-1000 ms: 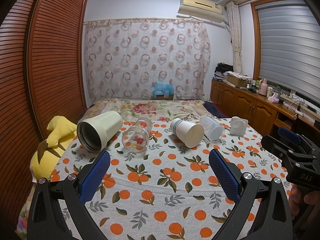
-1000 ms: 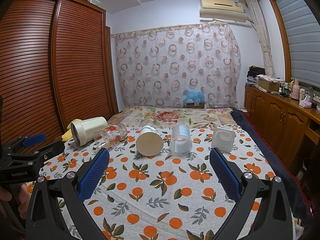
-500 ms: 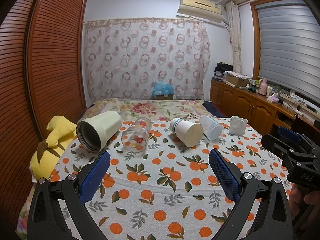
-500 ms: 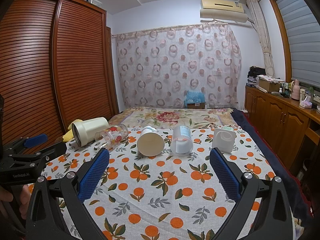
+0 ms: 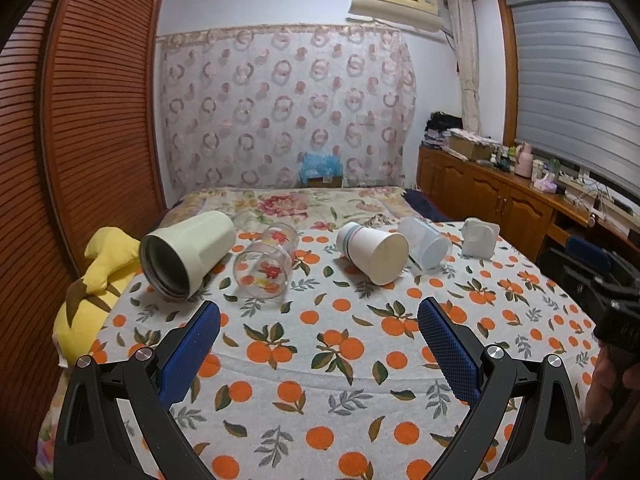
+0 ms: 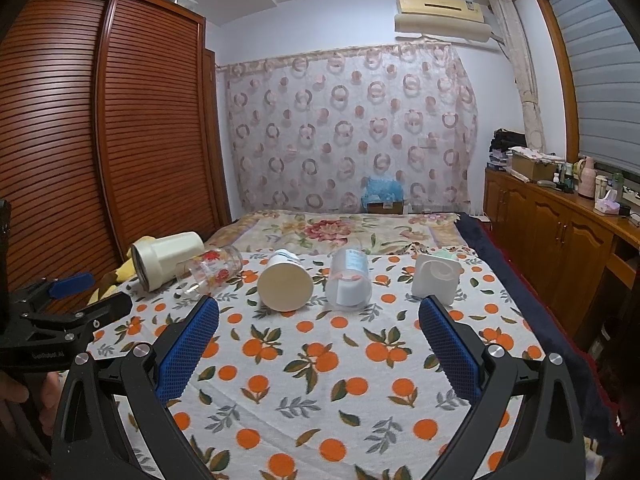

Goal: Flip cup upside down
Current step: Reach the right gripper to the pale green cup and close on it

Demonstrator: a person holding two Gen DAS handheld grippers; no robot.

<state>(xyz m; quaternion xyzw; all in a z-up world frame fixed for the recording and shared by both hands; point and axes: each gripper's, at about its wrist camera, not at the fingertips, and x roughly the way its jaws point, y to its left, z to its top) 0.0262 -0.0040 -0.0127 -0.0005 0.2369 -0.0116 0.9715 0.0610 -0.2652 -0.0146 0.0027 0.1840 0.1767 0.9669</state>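
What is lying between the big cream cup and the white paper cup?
A clear glass with red flowers, on its side between the cream cup and the paper cup. Both wrist views show it.

Orange-print cloth (image 5: pixel 320 360), yellow plush (image 5: pixel 100 264), perhaps a thermos (image 5: pixel 523 159).

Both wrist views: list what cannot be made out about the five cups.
- White square cup: right view shows only its base; its mouth faces away.
- Clear plastic cup: left view, partly hidden behind the paper cup.
- Cream tumbler: its dark interior hides any contents.
- Glass cup: right view, its rim blurs into the tablecloth.
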